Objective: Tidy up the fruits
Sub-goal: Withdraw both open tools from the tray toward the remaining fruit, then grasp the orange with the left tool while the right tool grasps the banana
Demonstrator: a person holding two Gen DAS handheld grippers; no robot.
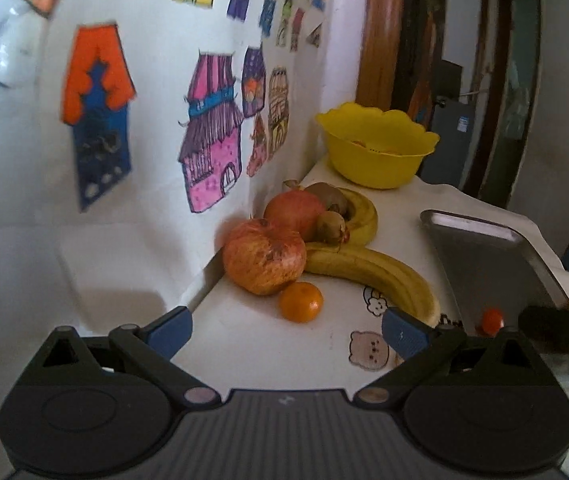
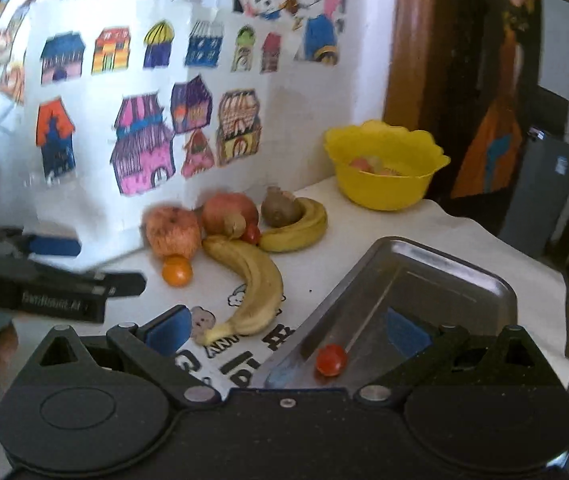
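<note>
Fruit lies heaped on the white cloth by the wall: two pomegranates [image 1: 264,256] [image 1: 294,212], a mandarin [image 1: 300,302], a long banana [image 1: 372,276], a curved banana [image 1: 360,212] and kiwis [image 1: 330,226]. My left gripper [image 1: 287,334] is open and empty, and the mandarin sits just ahead, between its pads. My right gripper [image 2: 287,328] is open and empty over the near edge of a metal tray [image 2: 444,272]. A small red tomato [image 2: 330,360] rests in the tray. The right wrist view also shows the long banana [image 2: 248,280], the mandarin [image 2: 177,271] and the left gripper [image 2: 112,262].
A yellow bowl [image 2: 384,168] holding some fruit stands at the table's far end, near a wooden door frame. A wall with paper house drawings [image 1: 212,148] runs close along the left. The table drops off at the right, past the tray [image 1: 484,252].
</note>
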